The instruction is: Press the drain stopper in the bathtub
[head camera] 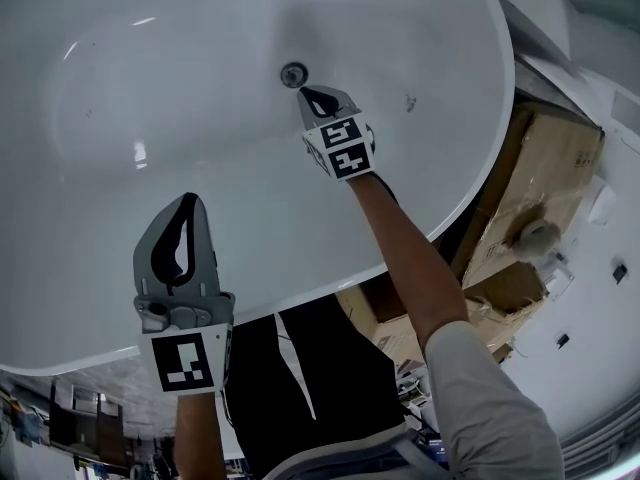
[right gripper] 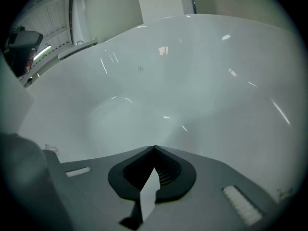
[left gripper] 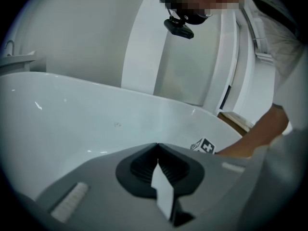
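The round metal drain stopper [head camera: 293, 73] sits in the floor of the white bathtub [head camera: 120, 118]. My right gripper [head camera: 306, 93] reaches down into the tub, shut and empty, with its tips just beside the stopper on the near right; contact cannot be told. The stopper is hidden in the right gripper view, where the shut right gripper [right gripper: 155, 148] faces the tub's curved wall [right gripper: 192, 81]. My left gripper [head camera: 188, 200] is shut on nothing and hovers over the tub near its front rim. In the left gripper view the shut left gripper [left gripper: 157, 145] points across the tub wall [left gripper: 72, 124], with the right gripper's marker cube [left gripper: 203, 146] beyond.
Cardboard boxes [head camera: 545, 168] stand against the tub's right side, with a round pale object [head camera: 535, 236] on one. The tub's near rim [head camera: 300, 293] curves between me and the basin. A white wall panel [left gripper: 187, 57] rises behind the tub.
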`<control>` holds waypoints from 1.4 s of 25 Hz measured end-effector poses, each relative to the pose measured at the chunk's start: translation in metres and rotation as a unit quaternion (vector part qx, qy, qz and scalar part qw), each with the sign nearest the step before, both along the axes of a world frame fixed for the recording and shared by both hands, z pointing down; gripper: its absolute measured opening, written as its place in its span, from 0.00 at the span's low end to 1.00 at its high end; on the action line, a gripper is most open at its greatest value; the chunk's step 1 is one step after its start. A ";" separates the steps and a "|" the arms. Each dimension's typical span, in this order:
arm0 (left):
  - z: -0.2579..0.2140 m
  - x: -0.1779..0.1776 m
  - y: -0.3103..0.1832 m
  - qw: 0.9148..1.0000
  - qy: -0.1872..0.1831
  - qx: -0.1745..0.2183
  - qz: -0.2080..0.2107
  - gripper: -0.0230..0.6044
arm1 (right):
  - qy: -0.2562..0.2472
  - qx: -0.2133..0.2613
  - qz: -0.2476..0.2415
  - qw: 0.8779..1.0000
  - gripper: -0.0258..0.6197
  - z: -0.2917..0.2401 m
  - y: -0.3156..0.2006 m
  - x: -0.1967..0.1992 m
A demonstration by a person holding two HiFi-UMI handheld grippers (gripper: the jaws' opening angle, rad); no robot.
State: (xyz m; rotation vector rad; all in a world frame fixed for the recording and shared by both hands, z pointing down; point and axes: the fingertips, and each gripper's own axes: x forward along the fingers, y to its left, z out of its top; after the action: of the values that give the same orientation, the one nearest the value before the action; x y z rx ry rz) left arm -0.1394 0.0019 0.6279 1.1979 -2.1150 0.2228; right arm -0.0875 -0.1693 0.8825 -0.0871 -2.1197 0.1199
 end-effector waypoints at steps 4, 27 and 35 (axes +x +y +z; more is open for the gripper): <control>0.012 0.003 0.001 1.000 0.005 -0.009 0.008 0.04 | 0.014 0.001 0.001 1.000 0.02 0.028 -0.004 0.001; 0.066 0.003 0.014 1.000 0.017 -0.005 0.011 0.04 | 0.078 0.014 0.001 0.997 0.02 0.144 -0.014 -0.006; 0.078 -0.002 0.017 1.000 0.020 -0.002 0.013 0.04 | 0.108 0.024 0.007 0.994 0.02 0.175 -0.016 -0.004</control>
State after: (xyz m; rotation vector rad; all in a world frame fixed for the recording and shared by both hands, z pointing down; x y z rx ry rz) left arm -0.1418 0.0192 0.7055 1.2182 -2.0656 0.2121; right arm -0.0916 -0.1854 1.0577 -0.0300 -1.9070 0.0827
